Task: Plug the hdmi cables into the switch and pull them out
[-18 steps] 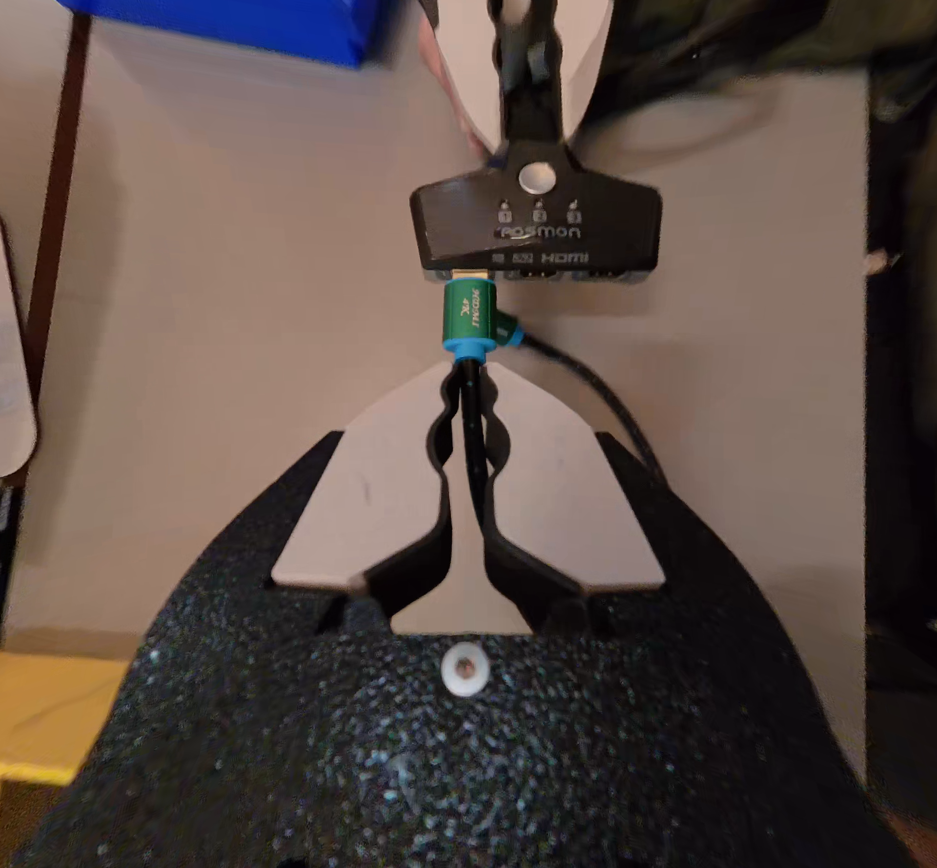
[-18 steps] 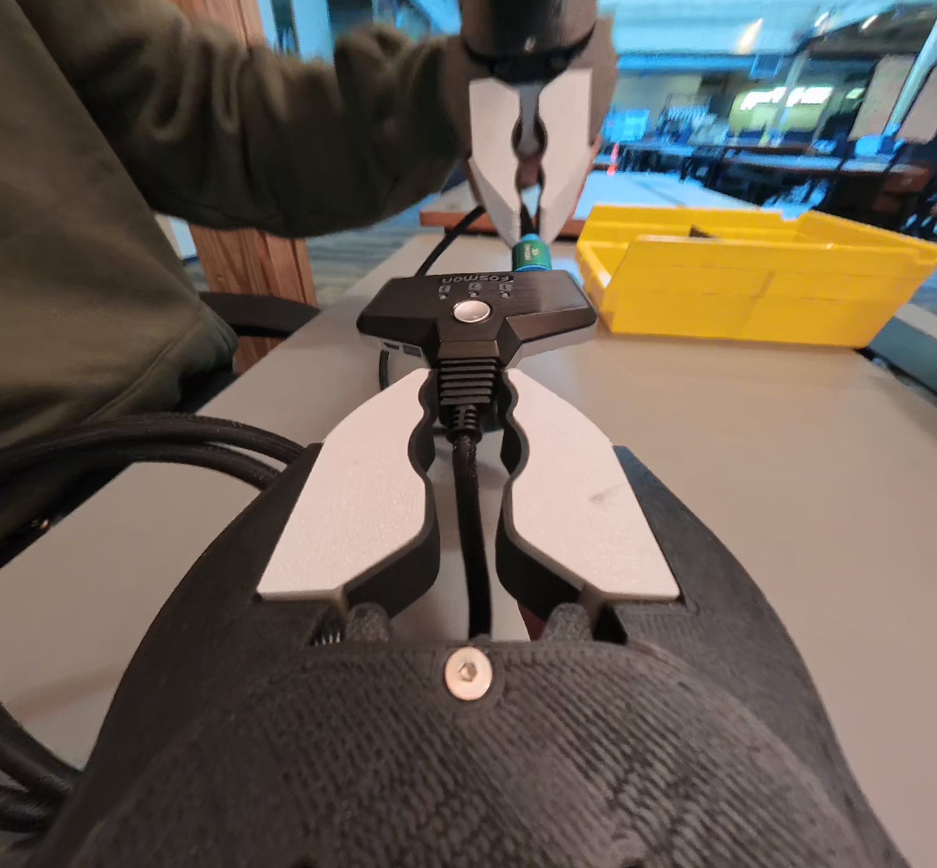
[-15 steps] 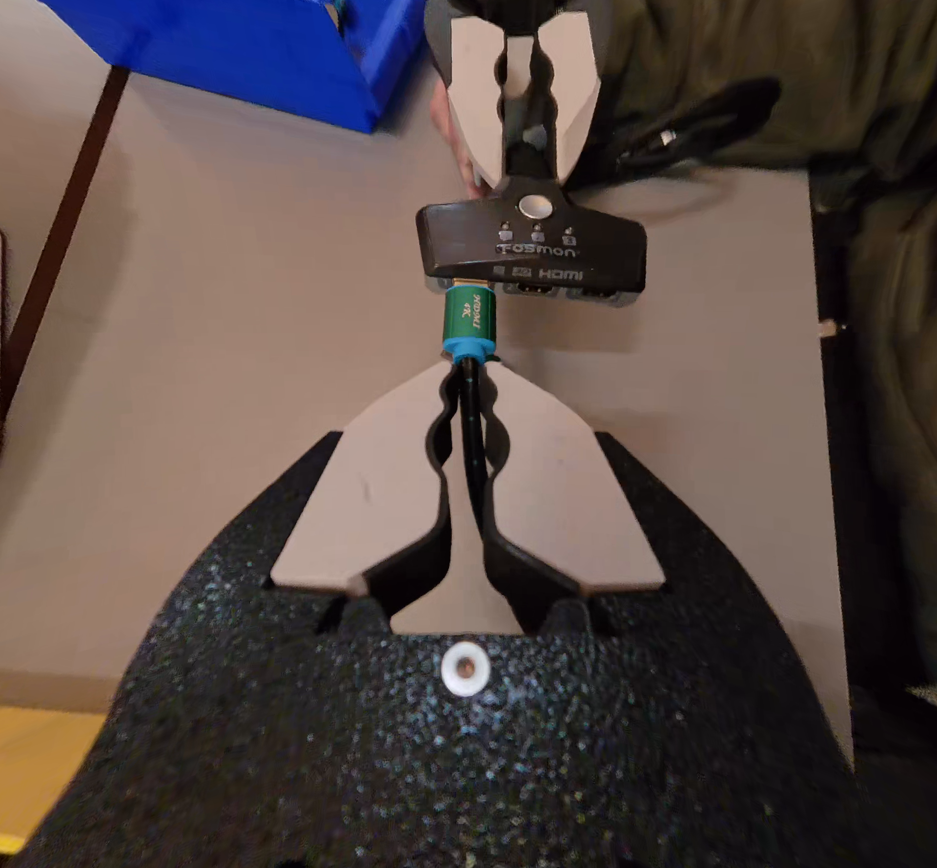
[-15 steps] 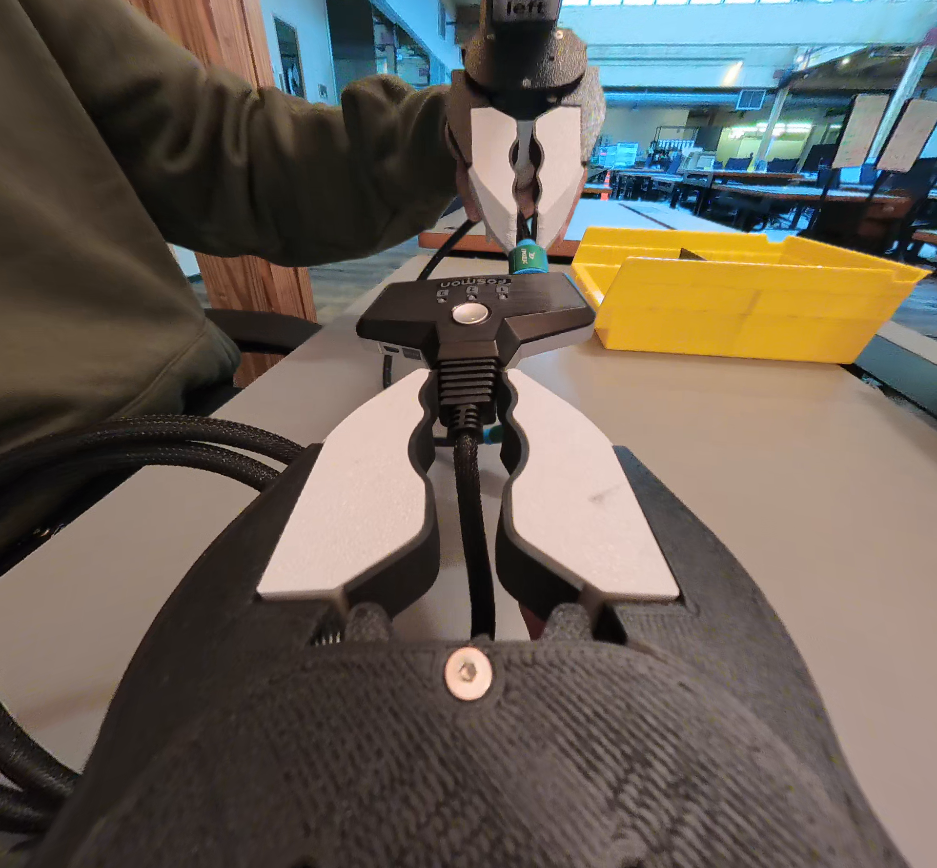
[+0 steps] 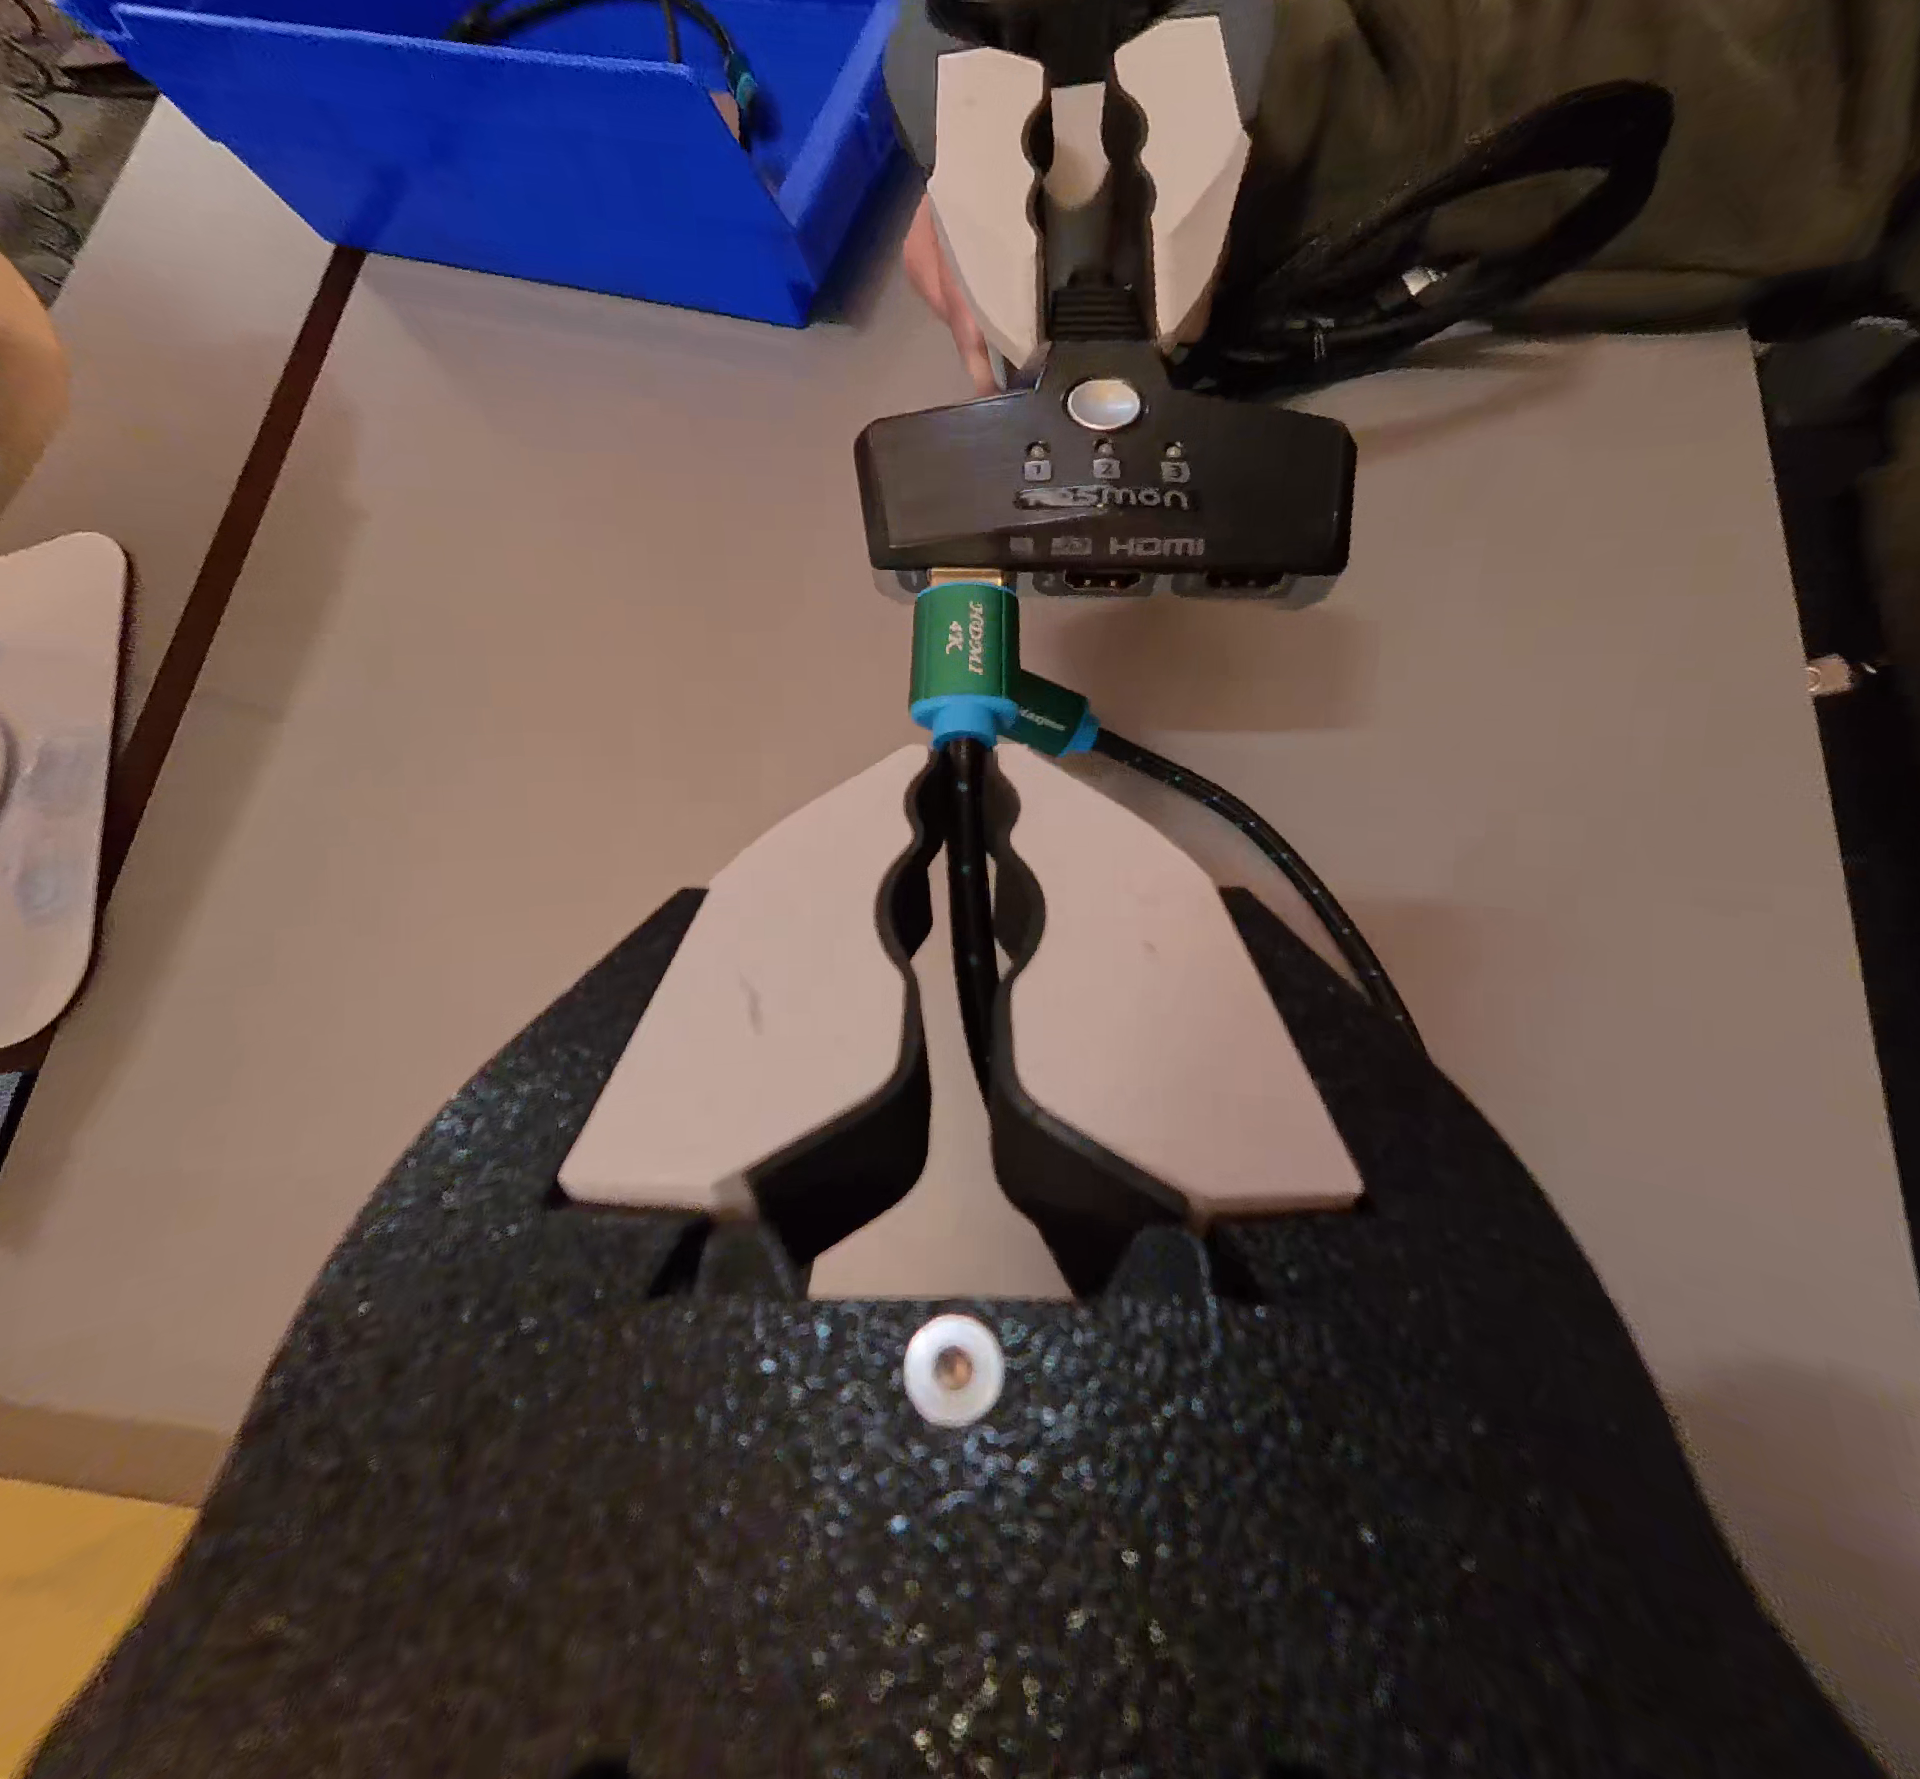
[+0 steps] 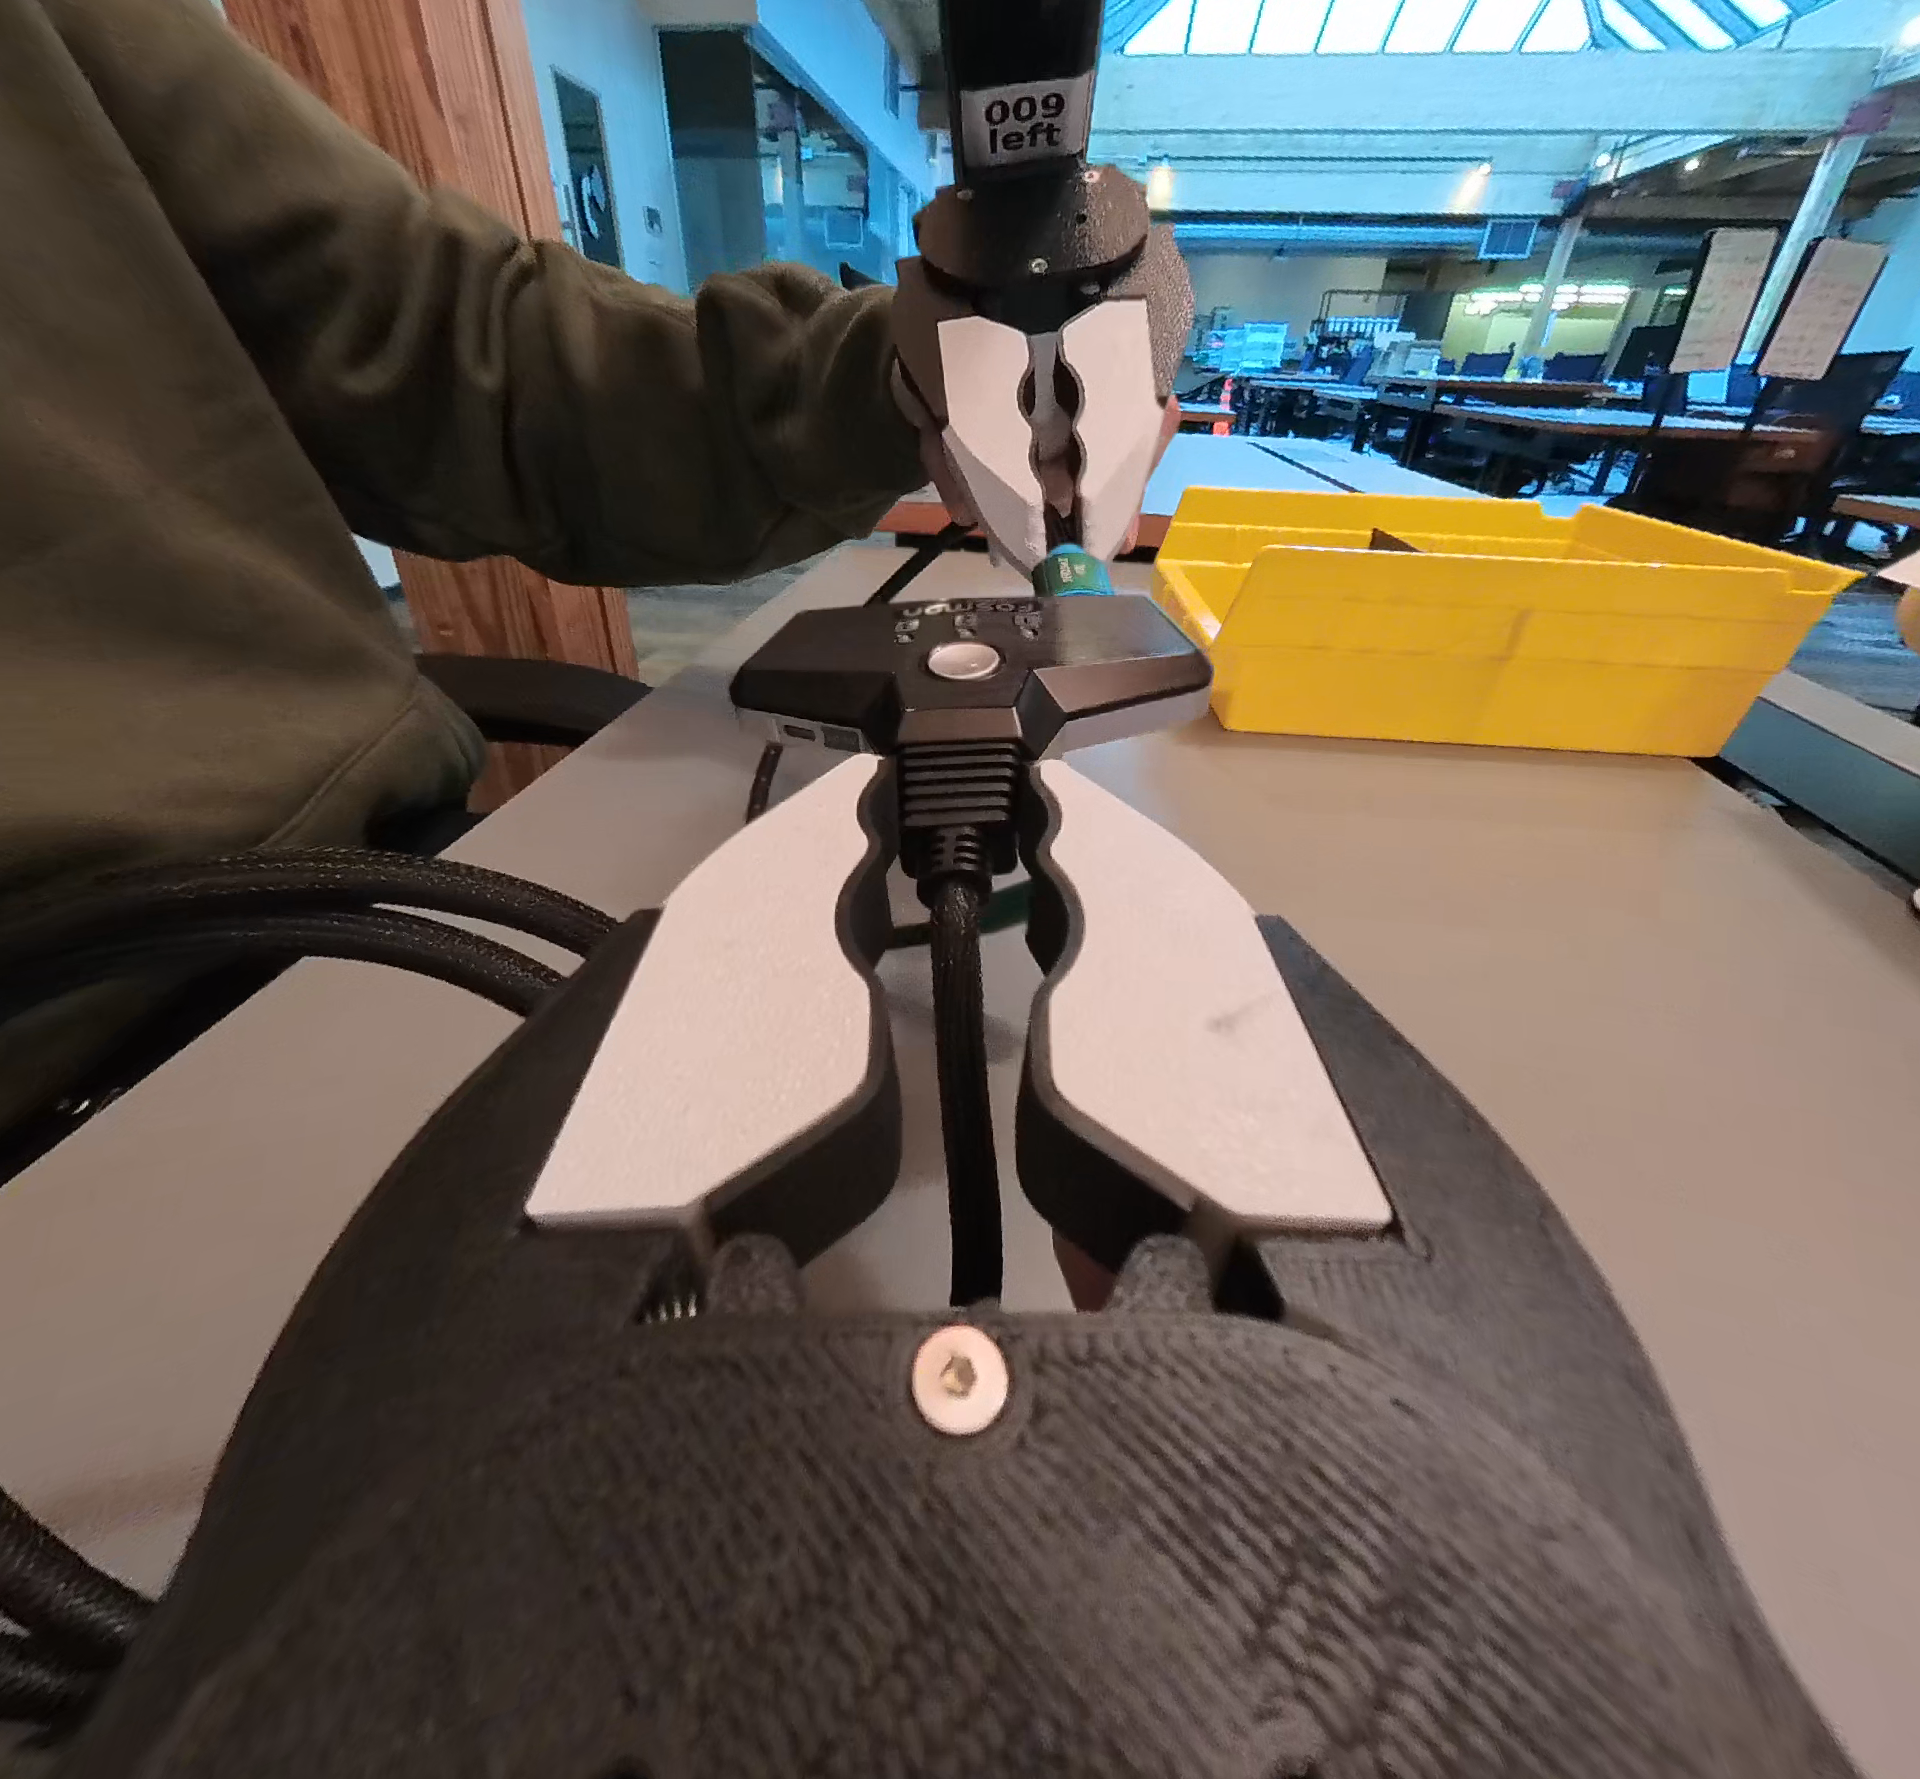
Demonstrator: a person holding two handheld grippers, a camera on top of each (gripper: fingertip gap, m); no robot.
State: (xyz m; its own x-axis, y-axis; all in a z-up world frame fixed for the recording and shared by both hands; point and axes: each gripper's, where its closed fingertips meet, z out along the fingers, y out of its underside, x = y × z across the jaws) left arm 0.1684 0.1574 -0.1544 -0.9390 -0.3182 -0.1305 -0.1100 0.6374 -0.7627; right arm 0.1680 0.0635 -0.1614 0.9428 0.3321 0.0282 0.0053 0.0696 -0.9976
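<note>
In the left wrist view, the switch (image 5: 1103, 493) sat at frame centre above the bench (image 5: 520, 638). A plug (image 5: 961, 654) entered its left port. A bin (image 5: 499, 129) stood upper left.

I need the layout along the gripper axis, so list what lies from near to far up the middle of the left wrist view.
left gripper shut on the black cable → green HDMI plug → black switch → switch's own cable collar → right gripper clamped on that collar.
</note>
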